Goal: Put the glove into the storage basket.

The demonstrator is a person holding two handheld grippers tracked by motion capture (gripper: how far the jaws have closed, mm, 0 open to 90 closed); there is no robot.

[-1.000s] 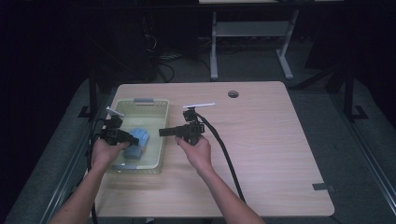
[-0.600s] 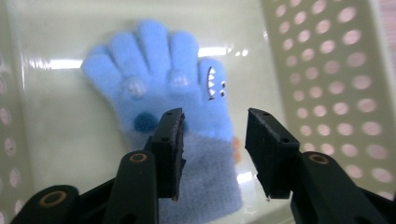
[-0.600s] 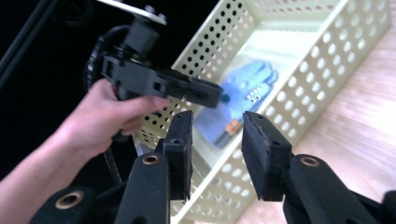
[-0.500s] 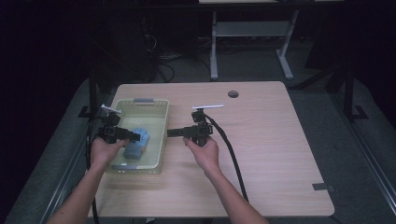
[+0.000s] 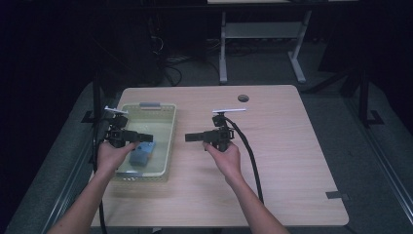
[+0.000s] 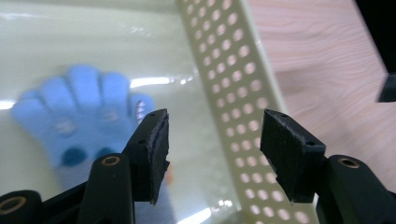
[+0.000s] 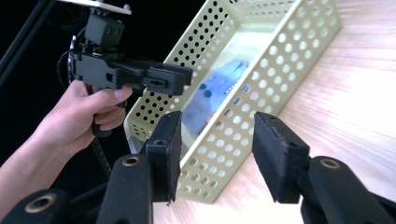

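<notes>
blue glove in basket, both grippers empty

high view: pale yellow perforated plastic basket sits at the left side of the light wooden table. a light blue knitted glove lies on its floor at the near end. left gripper hangs over the basket above the glove, jaws pointing right. right gripper is over bare table just right of the basket, jaws pointing left at it.

left gripper view: left gripper jaws have just been opening; they stand apart with nothing between the pads. the glove lies below, fingers spread, beside the basket wall.

right gripper view: right gripper jaws have likewise just been opening and stand parted and empty, facing the basket. glove visible inside; left gripper above the rim.
</notes>
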